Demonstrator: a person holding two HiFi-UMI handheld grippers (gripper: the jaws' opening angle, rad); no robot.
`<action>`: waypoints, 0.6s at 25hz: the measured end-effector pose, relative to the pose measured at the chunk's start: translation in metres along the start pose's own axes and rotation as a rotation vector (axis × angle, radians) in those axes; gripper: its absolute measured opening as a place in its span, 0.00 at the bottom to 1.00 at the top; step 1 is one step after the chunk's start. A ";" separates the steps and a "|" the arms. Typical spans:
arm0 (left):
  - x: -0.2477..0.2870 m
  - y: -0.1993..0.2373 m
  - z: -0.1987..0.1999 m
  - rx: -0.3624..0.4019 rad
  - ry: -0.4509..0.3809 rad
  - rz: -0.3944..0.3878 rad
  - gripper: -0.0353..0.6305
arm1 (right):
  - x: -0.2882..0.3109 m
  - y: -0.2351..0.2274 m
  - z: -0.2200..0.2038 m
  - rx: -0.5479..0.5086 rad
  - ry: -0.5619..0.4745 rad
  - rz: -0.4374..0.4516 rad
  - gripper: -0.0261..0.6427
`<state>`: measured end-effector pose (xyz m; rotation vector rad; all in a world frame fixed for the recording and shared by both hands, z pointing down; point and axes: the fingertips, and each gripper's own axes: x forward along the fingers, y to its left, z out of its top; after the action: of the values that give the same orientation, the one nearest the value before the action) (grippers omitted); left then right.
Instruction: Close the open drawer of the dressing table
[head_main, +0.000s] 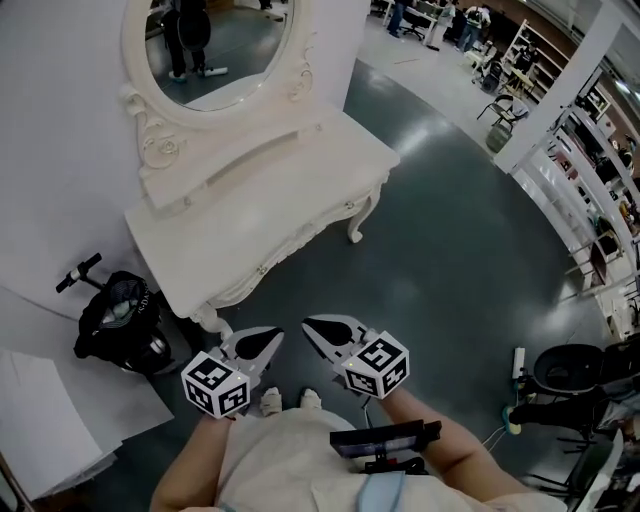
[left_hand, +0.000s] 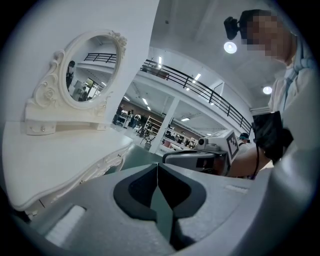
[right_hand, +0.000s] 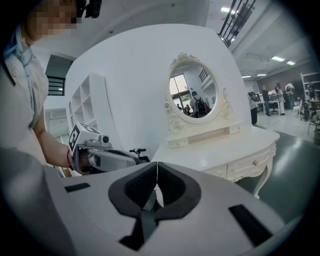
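The white dressing table (head_main: 250, 215) with its oval mirror (head_main: 215, 40) stands ahead and to the left against a white wall. Its drawer fronts (right_hand: 254, 163) with small knobs look flush with the table's front. Both grippers hang in the air in front of the person's body, short of the table's near corner and touching nothing. The left gripper (head_main: 274, 334) is shut, its jaw tips meeting with nothing between them (left_hand: 158, 165). Close beside it, the right gripper (head_main: 308, 324) is shut and empty as well (right_hand: 157, 165).
A black bag on a wheeled frame (head_main: 120, 322) sits on the floor just left of the table's near leg. A white sheet (head_main: 45, 420) lies at the lower left. A power strip (head_main: 518, 362) and a black chair (head_main: 578, 370) are at the right, with shelving (head_main: 590, 150) beyond.
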<state>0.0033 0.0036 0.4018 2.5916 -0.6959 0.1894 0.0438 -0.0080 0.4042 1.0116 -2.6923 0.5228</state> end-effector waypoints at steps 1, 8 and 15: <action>0.000 -0.001 0.000 -0.001 0.001 -0.002 0.07 | 0.000 0.001 0.001 0.002 0.000 -0.001 0.07; 0.002 -0.006 -0.003 -0.009 -0.002 -0.003 0.07 | -0.002 0.008 -0.001 -0.014 0.018 0.000 0.06; -0.002 -0.007 -0.008 -0.019 -0.007 0.006 0.07 | -0.003 0.017 0.003 -0.045 0.013 0.006 0.06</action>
<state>0.0048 0.0140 0.4054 2.5739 -0.7044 0.1747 0.0346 0.0047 0.3965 0.9851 -2.6845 0.4665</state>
